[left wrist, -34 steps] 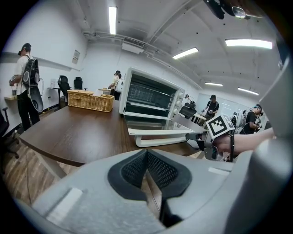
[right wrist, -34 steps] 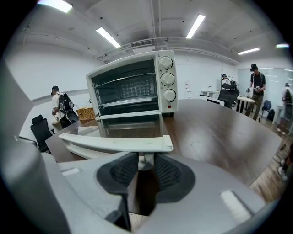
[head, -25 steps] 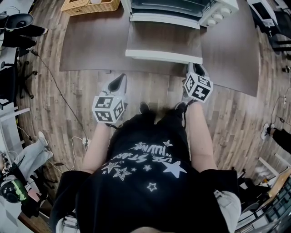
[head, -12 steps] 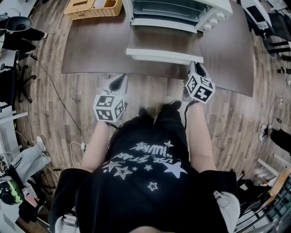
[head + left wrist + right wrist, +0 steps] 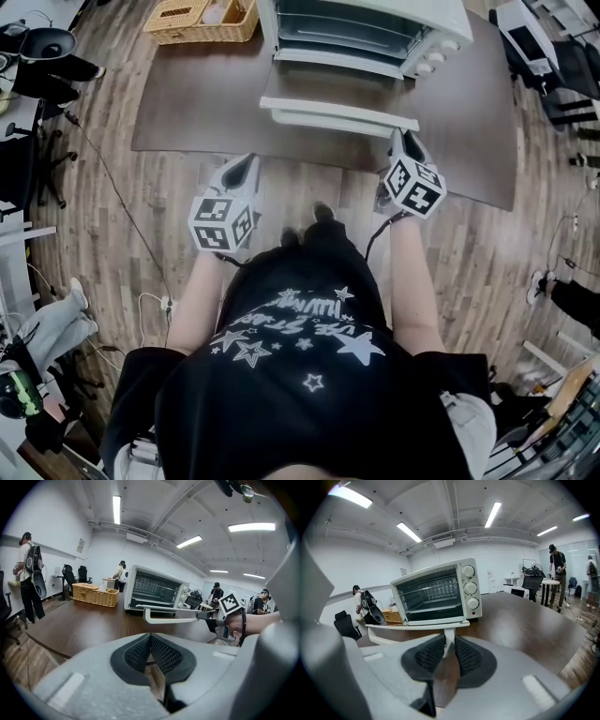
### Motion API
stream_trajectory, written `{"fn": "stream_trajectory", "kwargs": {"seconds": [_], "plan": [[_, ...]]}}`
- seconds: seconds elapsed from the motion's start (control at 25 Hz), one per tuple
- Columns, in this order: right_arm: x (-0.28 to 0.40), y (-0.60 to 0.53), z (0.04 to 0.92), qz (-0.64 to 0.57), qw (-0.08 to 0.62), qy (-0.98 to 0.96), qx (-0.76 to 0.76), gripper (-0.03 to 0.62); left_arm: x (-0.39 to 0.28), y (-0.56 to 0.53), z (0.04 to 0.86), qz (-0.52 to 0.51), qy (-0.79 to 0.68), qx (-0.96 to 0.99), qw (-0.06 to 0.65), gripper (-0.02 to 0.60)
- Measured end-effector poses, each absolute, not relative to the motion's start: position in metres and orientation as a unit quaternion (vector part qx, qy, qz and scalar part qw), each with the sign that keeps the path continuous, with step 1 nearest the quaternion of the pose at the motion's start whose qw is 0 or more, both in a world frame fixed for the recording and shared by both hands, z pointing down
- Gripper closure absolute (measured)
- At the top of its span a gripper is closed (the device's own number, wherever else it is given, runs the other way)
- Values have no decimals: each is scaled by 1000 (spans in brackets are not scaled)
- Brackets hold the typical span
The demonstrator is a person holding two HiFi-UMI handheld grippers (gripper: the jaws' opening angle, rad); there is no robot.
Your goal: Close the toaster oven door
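One gripper does the work. The right gripper (image 5: 405,142) pinches the right end of the white handle (image 5: 448,641). The door (image 5: 339,86) hangs open at the upper centre of the head view, in front of the toaster oven (image 5: 375,33) on the table (image 5: 197,103). The left gripper (image 5: 246,167), at centre-left, is pressed together on nothing, clear of the table edge. The hold is narrow and off-centre, so as the door swings up the handle could slip from the pads and the door drop back. A hard push might also shove or twist the oven.
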State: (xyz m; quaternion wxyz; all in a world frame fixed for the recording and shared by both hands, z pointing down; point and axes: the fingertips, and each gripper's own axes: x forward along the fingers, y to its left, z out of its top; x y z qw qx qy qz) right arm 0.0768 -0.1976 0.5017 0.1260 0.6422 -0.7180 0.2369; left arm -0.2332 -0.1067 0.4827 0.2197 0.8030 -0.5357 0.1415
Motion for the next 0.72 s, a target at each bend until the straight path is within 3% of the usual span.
{"fn": "stream_trajectory", "kwargs": {"seconds": [0.72], "plan": [[74,-217,463,235,95,-745,616,513,-225,-136,449,106,-587,776,206,571]]}}
